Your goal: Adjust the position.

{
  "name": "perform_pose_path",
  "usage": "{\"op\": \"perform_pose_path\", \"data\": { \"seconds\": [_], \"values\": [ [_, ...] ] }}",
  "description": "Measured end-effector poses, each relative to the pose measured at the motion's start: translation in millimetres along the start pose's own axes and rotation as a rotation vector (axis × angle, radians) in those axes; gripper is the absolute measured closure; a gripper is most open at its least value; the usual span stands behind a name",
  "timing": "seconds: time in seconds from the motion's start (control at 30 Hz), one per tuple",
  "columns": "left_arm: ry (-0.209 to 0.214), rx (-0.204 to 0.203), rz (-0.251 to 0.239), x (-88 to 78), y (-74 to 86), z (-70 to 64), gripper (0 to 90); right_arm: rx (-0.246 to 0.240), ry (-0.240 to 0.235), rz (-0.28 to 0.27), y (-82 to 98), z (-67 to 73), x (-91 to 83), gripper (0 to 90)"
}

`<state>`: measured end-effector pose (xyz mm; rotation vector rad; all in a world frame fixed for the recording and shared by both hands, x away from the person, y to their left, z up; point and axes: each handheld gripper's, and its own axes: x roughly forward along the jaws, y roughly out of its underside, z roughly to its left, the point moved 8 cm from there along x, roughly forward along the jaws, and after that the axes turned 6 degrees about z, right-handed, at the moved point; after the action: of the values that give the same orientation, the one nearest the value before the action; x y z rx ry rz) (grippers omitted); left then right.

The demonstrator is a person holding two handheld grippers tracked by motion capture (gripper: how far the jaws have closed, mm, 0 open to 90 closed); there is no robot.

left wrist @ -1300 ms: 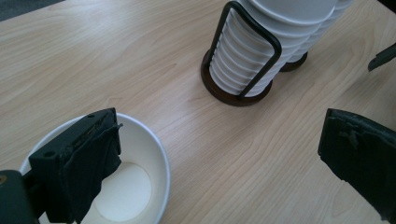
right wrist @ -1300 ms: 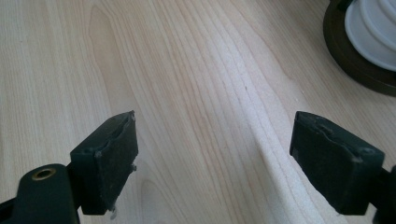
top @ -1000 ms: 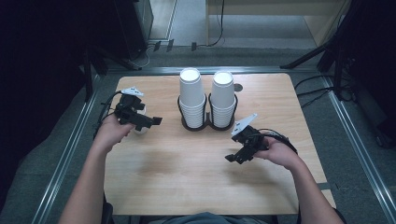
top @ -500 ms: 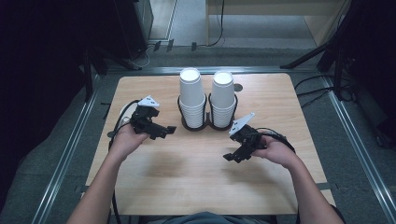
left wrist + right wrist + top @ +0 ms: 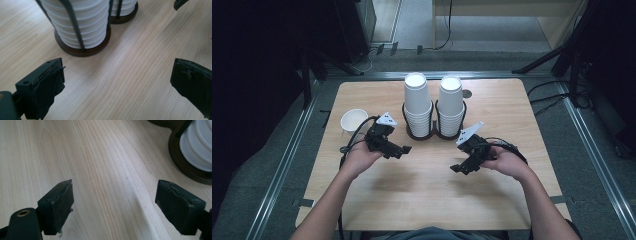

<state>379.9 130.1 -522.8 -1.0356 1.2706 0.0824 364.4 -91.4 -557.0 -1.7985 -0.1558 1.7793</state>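
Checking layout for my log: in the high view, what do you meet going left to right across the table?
Single cup → left gripper → left cup stack → right cup stack → right gripper.

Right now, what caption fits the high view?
Two open grippers hover before stacked cups; one cup stands apart.

Light wooden table (image 5: 432, 200), rounded corners. At 12 o'clock, a dark twin-ring cup holder (image 5: 433, 131) stands on it with two stacks of white paper cups. Single white paper cup (image 5: 354, 121) upright at 9 o'clock, near the left edge.
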Motion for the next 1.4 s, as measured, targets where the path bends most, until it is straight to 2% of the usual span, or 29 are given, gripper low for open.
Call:
{"op": "perform_pose_path", "data": {
  "seconds": [0.2, 0.3, 0.37, 0.6, 0.7, 0.83, 1.03, 1.17, 1.4],
  "values": [
    [0.026, 0.036, 0.016, 9.9, -0.6, -10.0, 0.0, -0.032, 0.007, -0.024, -5.3, 5.8, -0.7, 15.5],
    [0.035, 0.043, 0.022, 14.1, -1.6, -13.8, 0.0, -0.031, 0.006, -0.030, -6.2, 6.9, -1.6, 15.5],
    [0.038, 0.040, 0.021, 15.4, -2.3, -15.6, 0.0, -0.032, 0.012, -0.027, -5.9, 6.3, -0.7, 15.5],
    [0.052, 0.085, 0.029, 23.3, -8.2, -28.3, 0.0, -0.011, 0.053, 0.003, -3.8, 1.8, 2.9, 15.5],
    [0.062, 0.086, 0.022, 24.5, -10.3, -31.3, 0.0, 0.004, 0.071, 0.010, -3.6, -0.9, 4.0, 15.5],
    [0.068, 0.094, 0.009, 24.4, -14.3, -35.9, 0.0, 0.027, 0.054, -0.007, -5.6, 0.4, 2.6, 15.5],
    [0.082, 0.098, -0.018, 23.0, -26.1, -41.4, 0.0, 0.028, 0.057, -0.009, -5.5, 0.7, 2.7, 15.5],
    [0.086, 0.120, -0.017, 23.3, -28.6, -46.3, 0.0, 0.023, 0.056, -0.006, -4.6, 2.1, 2.1, 15.5],
    [0.096, 0.128, -0.038, 23.6, -35.0, -53.4, 0.0, 0.029, 0.069, -0.015, -3.8, 2.6, -0.7, 15.5]
  ]
}}
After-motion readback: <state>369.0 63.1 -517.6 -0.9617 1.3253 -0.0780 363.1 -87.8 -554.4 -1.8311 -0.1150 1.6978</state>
